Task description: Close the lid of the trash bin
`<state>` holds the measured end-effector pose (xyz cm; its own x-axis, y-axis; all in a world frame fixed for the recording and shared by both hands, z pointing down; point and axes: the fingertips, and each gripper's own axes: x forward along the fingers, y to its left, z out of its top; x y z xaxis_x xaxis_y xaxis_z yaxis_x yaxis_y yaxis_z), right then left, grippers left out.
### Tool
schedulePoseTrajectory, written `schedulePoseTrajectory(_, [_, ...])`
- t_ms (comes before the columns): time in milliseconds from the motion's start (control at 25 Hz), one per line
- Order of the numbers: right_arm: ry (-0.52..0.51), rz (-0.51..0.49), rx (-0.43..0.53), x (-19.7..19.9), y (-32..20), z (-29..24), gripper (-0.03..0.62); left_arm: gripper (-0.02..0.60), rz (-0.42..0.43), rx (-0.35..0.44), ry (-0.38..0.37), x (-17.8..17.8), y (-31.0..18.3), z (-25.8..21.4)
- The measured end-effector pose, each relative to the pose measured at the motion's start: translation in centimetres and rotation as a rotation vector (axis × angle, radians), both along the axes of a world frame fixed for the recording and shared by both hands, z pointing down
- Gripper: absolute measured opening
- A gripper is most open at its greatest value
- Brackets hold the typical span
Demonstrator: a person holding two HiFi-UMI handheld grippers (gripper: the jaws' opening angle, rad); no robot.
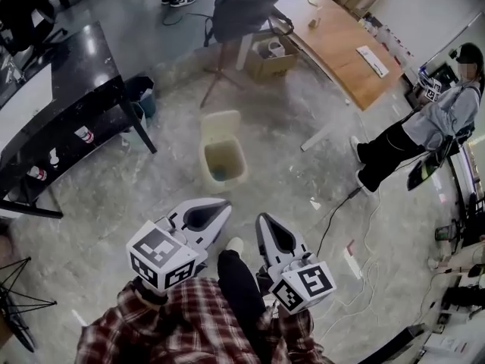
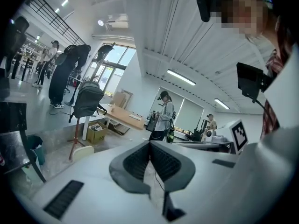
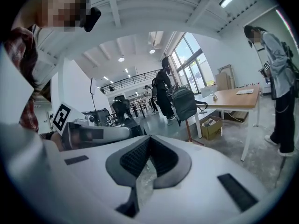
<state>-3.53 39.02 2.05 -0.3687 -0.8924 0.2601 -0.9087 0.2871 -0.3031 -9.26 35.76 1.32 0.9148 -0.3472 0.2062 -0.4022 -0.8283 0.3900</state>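
Observation:
The cream trash bin (image 1: 224,163) stands on the grey floor ahead of me, its lid (image 1: 220,125) swung up at the far side and the inside showing. In the left gripper view only the lid's top (image 2: 85,151) peeks over the gripper body. My left gripper (image 1: 226,205) hangs short of the bin and a little to its near left, jaws shut with nothing between them (image 2: 150,144). My right gripper (image 1: 263,220) hangs beside it on the right, also shut and empty (image 3: 148,138). Both are apart from the bin.
A black table (image 1: 72,70) stands at the left with a small dark bin (image 1: 143,97) by its leg. Behind the trash bin are a stand with a grey bag (image 1: 241,6), a cardboard box (image 1: 270,58) and a wooden table (image 1: 345,48). A person (image 1: 424,127) is at the right; cables (image 1: 356,226) cross the floor.

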Motion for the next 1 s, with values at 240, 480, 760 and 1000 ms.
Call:
schedulePoseTrajectory(240, [0.012, -0.086, 0.008, 6.9, -3.8, -1.1, 0.014, 0.012, -0.095, 0.008, 0.013, 6.2, -3.4, -0.7])
schedulePoseTrajectory(480, [0.003, -0.165, -0.039, 10.3, -6.5, 0.3, 0.014, 0.012, -0.181, -0.015, -0.003, 8.8, -5.2, 0.1])
schedulePoseTrajectory(760, [-0.011, -0.281, -0.076, 8.2, -12.1, 2.0, 0.014, 0.012, -0.279, -0.051, -0.026, 6.8, -9.8, 1.5])
schedulePoseTrajectory(1000, [-0.006, -0.283, -0.065, 6.1, -19.0, 2.1, 0.014, 0.011, -0.294, -0.032, -0.014, 4.7, -16.9, 1.4])
